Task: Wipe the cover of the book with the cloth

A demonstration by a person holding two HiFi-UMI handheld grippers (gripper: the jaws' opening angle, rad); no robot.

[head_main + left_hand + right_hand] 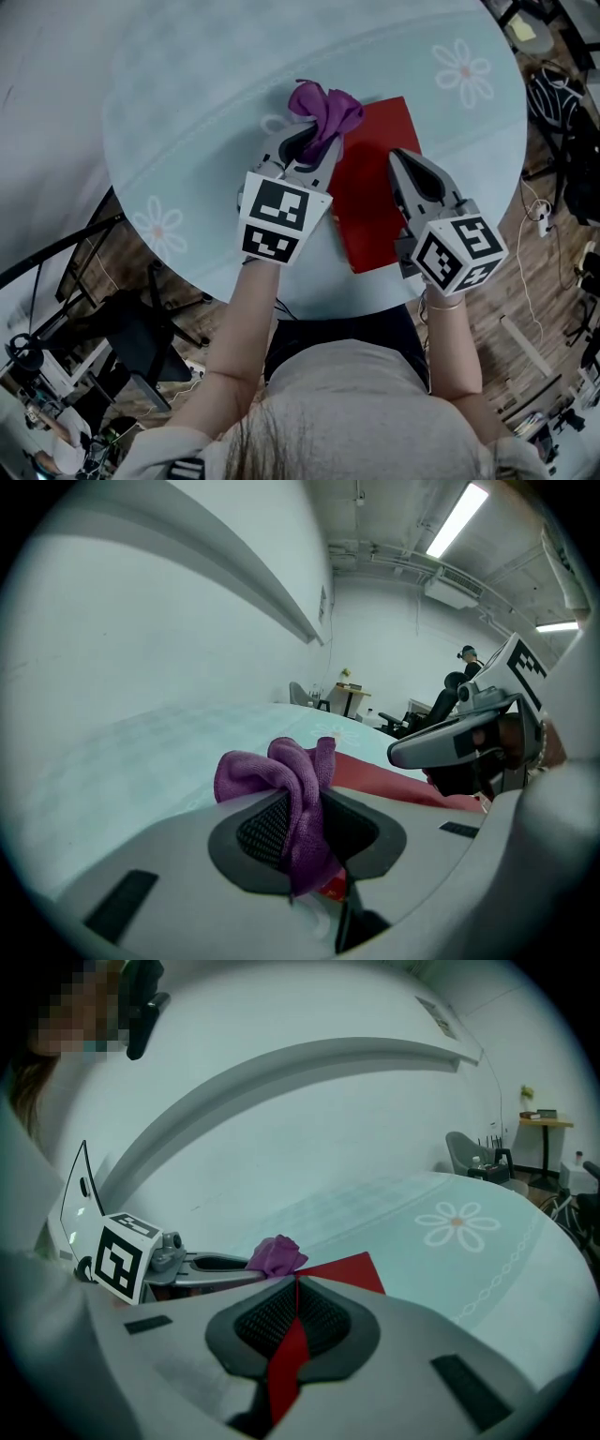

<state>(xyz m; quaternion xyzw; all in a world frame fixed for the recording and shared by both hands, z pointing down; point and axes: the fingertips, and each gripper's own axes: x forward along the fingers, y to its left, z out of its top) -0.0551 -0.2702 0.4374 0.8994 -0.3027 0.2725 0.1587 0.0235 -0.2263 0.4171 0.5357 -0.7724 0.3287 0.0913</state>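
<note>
Your left gripper (314,145) has the cloth (325,108) pinched at the book (375,192), and your right gripper (289,1282) sits over it, jaws basically closed.

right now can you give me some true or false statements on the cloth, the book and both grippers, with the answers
1. The left gripper has its jaws shut on the purple cloth. True.
2. The book has a blue cover. False: the cover is red.
3. The cloth is spread flat across the book. False: it is bunched up in the left gripper's jaws, near the book's far left corner.
4. The right gripper is over the book. True.
5. The table is square and bare wood. False: it is round, with a pale blue top that has flower prints.
</note>
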